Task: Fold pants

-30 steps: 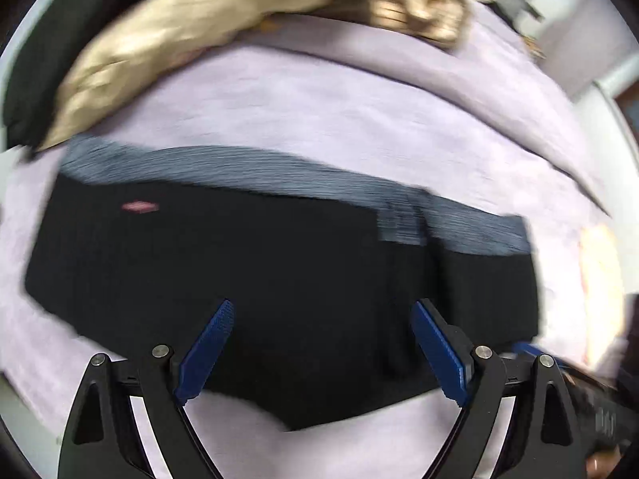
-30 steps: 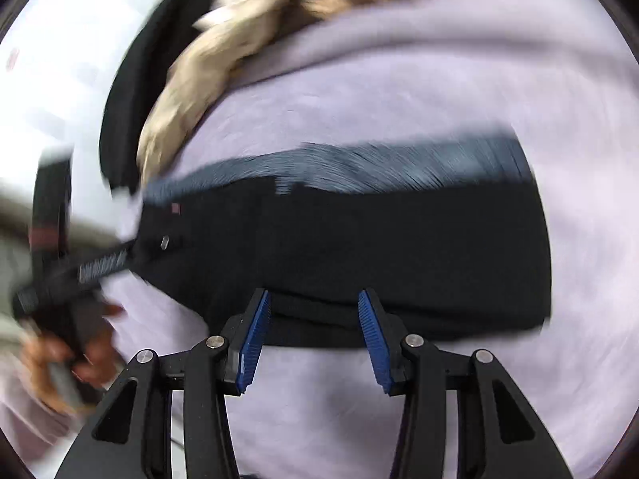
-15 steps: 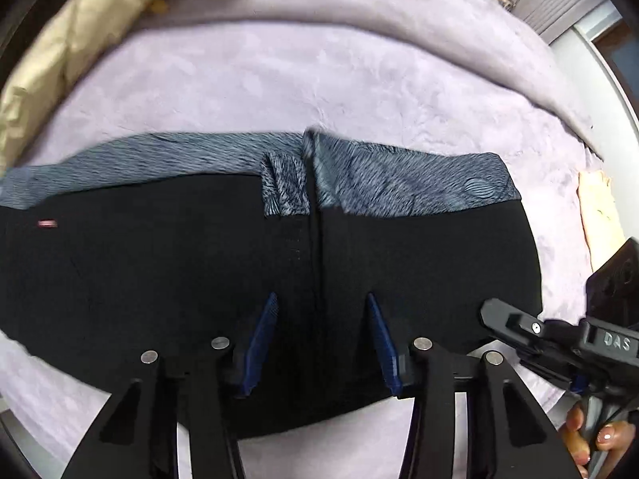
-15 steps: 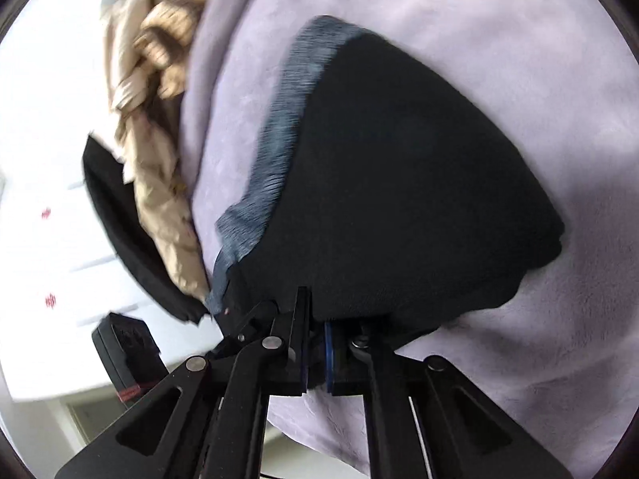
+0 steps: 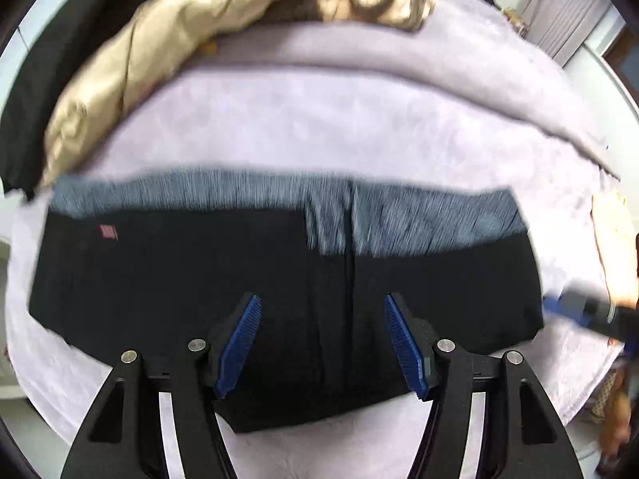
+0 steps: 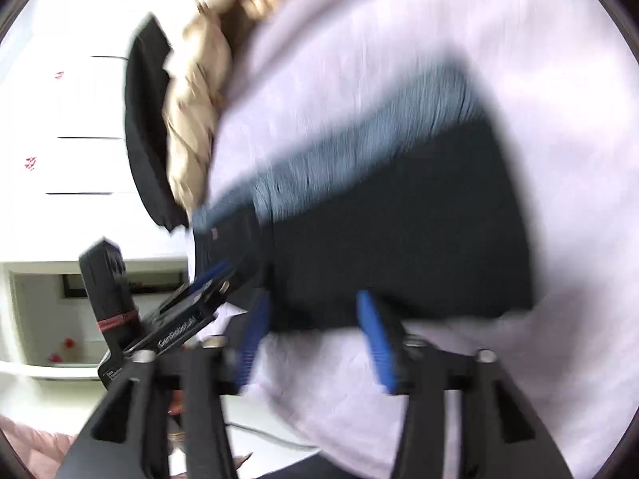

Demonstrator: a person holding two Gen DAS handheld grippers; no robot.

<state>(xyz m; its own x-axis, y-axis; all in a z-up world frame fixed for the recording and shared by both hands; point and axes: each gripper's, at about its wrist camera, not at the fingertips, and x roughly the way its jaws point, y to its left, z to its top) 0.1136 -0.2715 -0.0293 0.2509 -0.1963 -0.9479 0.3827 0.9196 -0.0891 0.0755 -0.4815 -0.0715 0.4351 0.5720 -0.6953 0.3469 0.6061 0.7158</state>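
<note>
The black pants [image 5: 179, 287] with a grey patterned waistband [image 5: 419, 215] lie folded flat on the lilac blanket [image 5: 319, 127]. My left gripper [image 5: 321, 343] is open and empty above their near edge. In the right wrist view the pants [image 6: 399, 231] lie ahead, and my right gripper [image 6: 315, 339] is open and empty at their near edge. The left gripper [image 6: 199, 291] shows at the pants' left side. The right gripper's blue tip [image 5: 567, 311] shows at the pants' right edge.
A crumpled beige garment [image 5: 167, 52] and a black garment [image 5: 60, 48] lie at the far side of the blanket. In the right wrist view they [image 6: 195, 107] sit at the left, with white furniture [image 6: 60, 127] beyond the bed edge.
My right gripper let go of the pants' edge and opened, and the lifted part now lies flat. My left gripper opened wider and drew back a little.
</note>
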